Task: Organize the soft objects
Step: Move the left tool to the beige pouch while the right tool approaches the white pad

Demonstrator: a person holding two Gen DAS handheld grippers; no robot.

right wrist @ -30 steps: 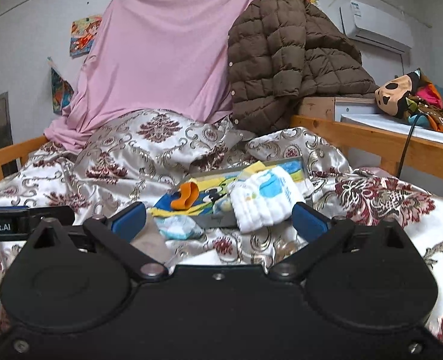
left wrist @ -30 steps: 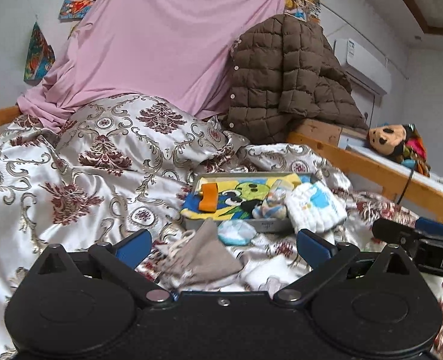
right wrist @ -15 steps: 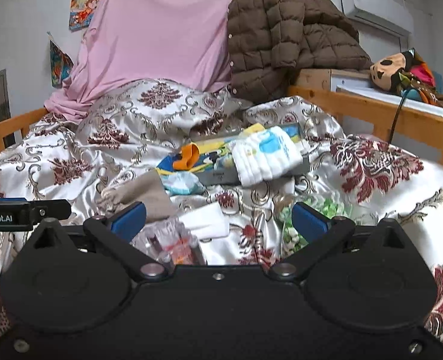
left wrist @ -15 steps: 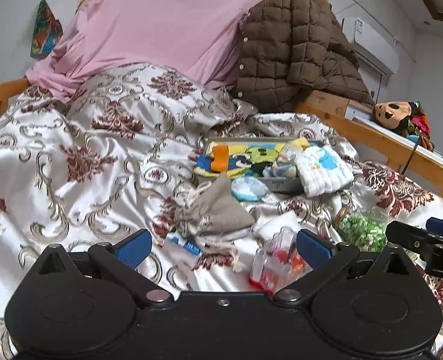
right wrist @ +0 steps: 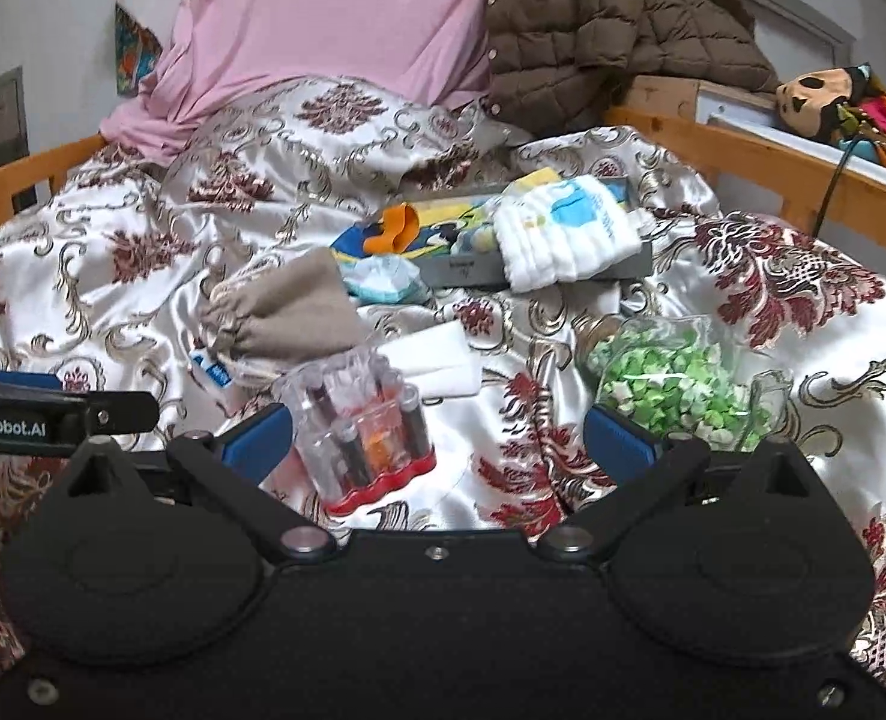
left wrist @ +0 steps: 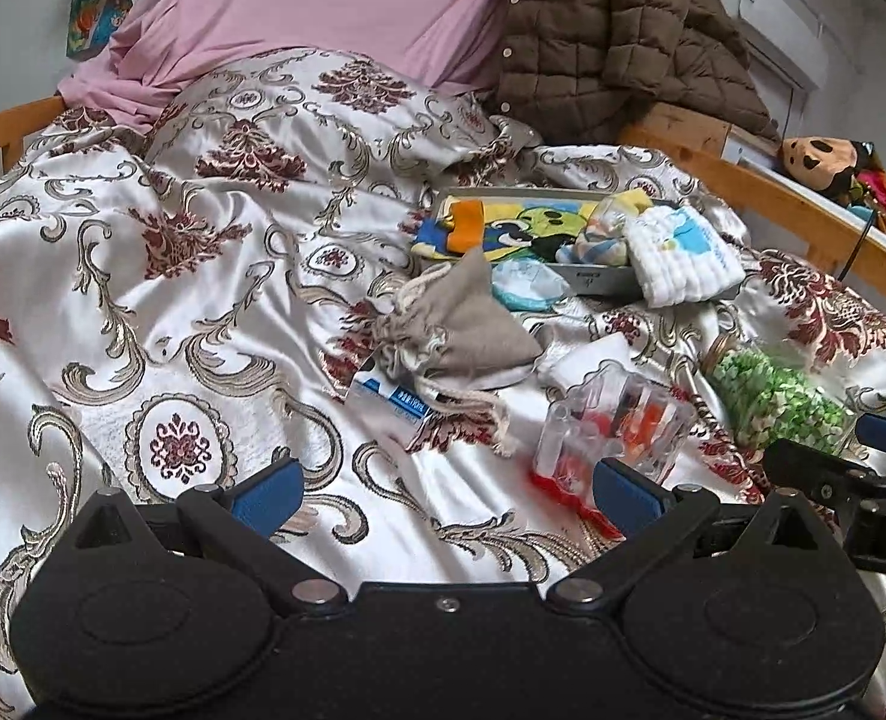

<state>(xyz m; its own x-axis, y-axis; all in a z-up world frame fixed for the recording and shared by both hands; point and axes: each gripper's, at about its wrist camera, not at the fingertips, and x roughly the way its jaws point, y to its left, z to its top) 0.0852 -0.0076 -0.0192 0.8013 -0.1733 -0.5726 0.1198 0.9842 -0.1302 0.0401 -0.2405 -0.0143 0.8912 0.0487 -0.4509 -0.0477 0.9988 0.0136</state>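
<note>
A grey tray (left wrist: 599, 283) (right wrist: 467, 270) rests on the bed, holding a cartoon cloth (left wrist: 521, 228) and an orange piece (left wrist: 469, 223), with a white folded towel (left wrist: 680, 255) (right wrist: 566, 231) draped over its front edge. In front of it lie a grey drawstring pouch (left wrist: 461, 330) (right wrist: 287, 318), a light-blue packet (left wrist: 527, 288) (right wrist: 383, 279) and a small white cloth (left wrist: 587, 357) (right wrist: 437, 354). My left gripper (left wrist: 446, 489) hovers open over bare bedspread. My right gripper (right wrist: 437, 441) is open with a clear vial box (right wrist: 365, 432) just ahead between its fingers, untouched.
A clear jar of green bits (left wrist: 773, 393) (right wrist: 677, 378) lies at the right. A blue-and-white wrapper (left wrist: 392, 399) pokes from under the pouch. A wooden bed rail (left wrist: 803, 222) runs along the right, with a brown padded jacket (left wrist: 611, 42) and pink sheet (left wrist: 323, 0) behind.
Both grippers have pulled back and tilted down, so more of the near bedspread shows, including the vial box and green jar. Both stay open and nothing on the bed has moved.
</note>
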